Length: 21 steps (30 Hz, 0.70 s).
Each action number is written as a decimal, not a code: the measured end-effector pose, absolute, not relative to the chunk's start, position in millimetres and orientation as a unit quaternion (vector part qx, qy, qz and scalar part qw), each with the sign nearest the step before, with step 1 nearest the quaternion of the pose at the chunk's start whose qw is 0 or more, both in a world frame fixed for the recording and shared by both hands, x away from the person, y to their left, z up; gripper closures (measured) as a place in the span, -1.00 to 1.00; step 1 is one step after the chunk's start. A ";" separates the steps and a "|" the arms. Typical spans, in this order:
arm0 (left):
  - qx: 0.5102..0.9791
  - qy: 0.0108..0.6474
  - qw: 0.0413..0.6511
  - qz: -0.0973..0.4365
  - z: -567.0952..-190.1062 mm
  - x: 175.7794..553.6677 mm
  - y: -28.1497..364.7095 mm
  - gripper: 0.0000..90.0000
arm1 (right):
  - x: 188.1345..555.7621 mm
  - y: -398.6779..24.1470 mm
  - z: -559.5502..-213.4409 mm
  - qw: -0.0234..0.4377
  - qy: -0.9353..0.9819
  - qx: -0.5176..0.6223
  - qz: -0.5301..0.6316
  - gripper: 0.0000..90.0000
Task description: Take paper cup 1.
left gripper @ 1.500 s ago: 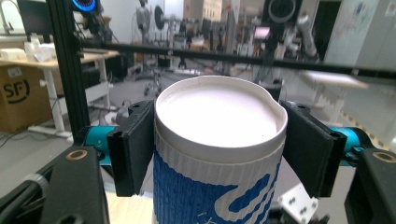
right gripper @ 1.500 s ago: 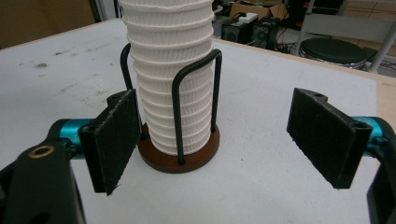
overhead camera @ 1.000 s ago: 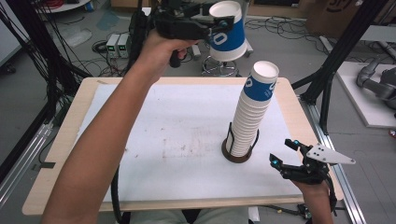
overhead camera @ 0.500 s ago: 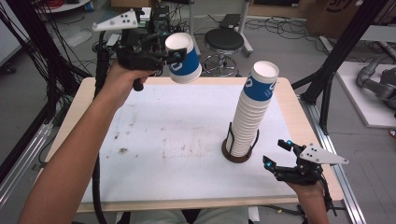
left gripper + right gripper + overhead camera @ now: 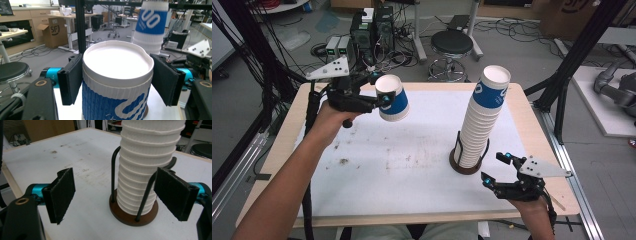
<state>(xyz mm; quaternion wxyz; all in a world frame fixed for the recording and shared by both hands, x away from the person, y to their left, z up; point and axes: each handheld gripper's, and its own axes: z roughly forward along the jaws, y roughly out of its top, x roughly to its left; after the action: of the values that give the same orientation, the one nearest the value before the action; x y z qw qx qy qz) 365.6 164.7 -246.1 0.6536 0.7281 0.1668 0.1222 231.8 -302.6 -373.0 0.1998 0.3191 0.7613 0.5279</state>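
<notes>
Lab clutter all around as usual, but the main thing is the cup [image 5: 392,98]: blue and white paper, held in the air over the far left part of the table [image 5: 377,170], tilted a bit. The left tool [image 5: 382,97] has it clamped across the upper wall, just under the rim. The left tool's own view makes that clear, with a black pad [image 5: 71,78] pressed on each side of the cup [image 5: 117,82] and its white inside facing the camera. The high view can't show that contact so plainly, but it does show the cup hanging well clear of the surface.

Over on the right, the stack [image 5: 484,117] of the same cups stands in a dark round holder [image 5: 463,167] with thin wire uprights. The right tool [image 5: 497,170] sits low just beside the holder with its jaws spread wide and nothing in them. In the right tool's view the stack [image 5: 147,160] and holder [image 5: 132,216] sit beyond the gap between the pads, not touched.

Table is pale wood with a white sheet on top, smudged with brownish marks. Beyond it: a black stool [image 5: 452,45], grey boxes with cables on the floor, black frame posts, and in the left tool's view a cardboard box [image 5: 56,31] and desks farther back.
</notes>
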 end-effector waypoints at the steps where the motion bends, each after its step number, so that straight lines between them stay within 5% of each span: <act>1: 0.727 0.169 0.654 0.121 -250.6 363.2 166.3 -0.34 | 232.0 -301.4 -373.7 0.197 0.762 0.319 0.528 -0.61; 21: 0.736 0.196 0.636 0.121 -338.2 321.0 185.2 -0.34 | 236.5 -268.4 -376.9 0.164 0.776 0.283 0.540 -0.60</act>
<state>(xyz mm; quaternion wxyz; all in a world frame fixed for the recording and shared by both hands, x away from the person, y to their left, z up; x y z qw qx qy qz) 321.0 185.2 -338.2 0.6360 0.7363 0.1964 0.1213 236.5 -268.4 -376.9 0.1636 0.2830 0.7757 0.5399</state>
